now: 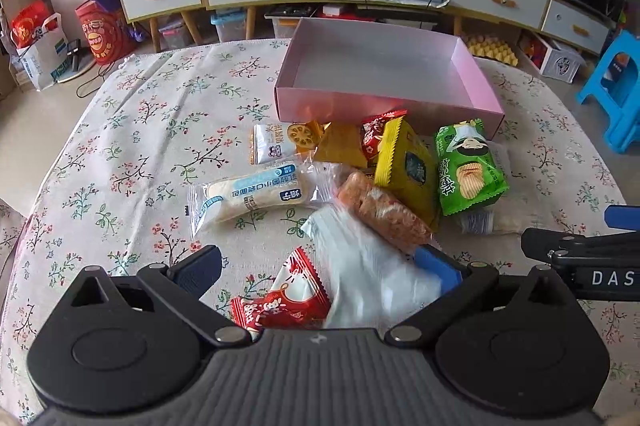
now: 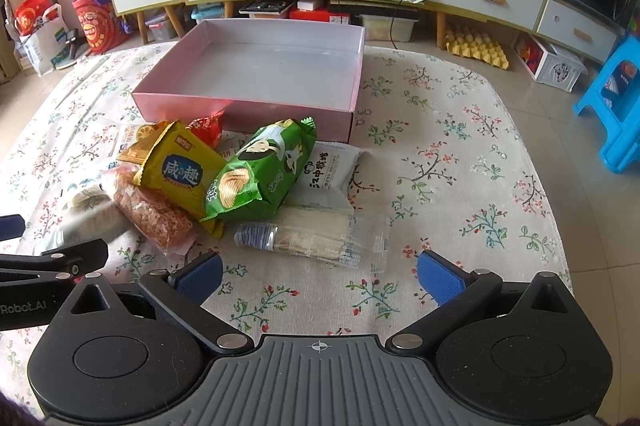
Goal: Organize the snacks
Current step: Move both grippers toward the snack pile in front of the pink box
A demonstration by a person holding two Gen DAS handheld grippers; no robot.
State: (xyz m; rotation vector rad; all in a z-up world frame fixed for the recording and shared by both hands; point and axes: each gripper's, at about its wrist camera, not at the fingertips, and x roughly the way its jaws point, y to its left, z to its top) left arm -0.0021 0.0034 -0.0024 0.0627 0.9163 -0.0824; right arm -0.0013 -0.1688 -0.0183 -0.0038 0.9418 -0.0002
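Your left gripper (image 1: 320, 268) is wide open, low over the tabletop (image 1: 120, 129) with its flowery cloth. Between its two blue pads lie a small red and white snack pack (image 1: 286, 300) and a blurry white wrapper (image 1: 368, 266). Neither pad looks to be pressing on them. The far end of the white wrapper lies under a clear pack with a reddish crispy bar (image 1: 378, 211) in it.

Your right gripper (image 2: 320, 276) is wide open too, and it holds nothing. Just past its pads lies a long clear pack of pale wafers (image 2: 316, 234), flat on the cloth.

The snacks sit in one pile in front of the pink box (image 1: 384, 105). The box is open on top and has no snacks inside. In the pile you can see a green chip bag (image 2: 260, 171) leaning on a yellow bag (image 2: 182, 171), and the yellow bag rests on the reddish crispy bar. A white pack with black writing (image 2: 330, 171) peeks out from under the green bag. A small red pack (image 2: 208, 127) sits right by the front wall of the box, behind the yellow bag. On the left side of the pile, a long bread roll in a clear and blue wrapper (image 1: 256, 195) lies on the cloth. Beside it is a white pack with a lotus root slice printed on it (image 1: 280, 141).

Each gripper shows at the edge of the other one's view, so they are near each other.
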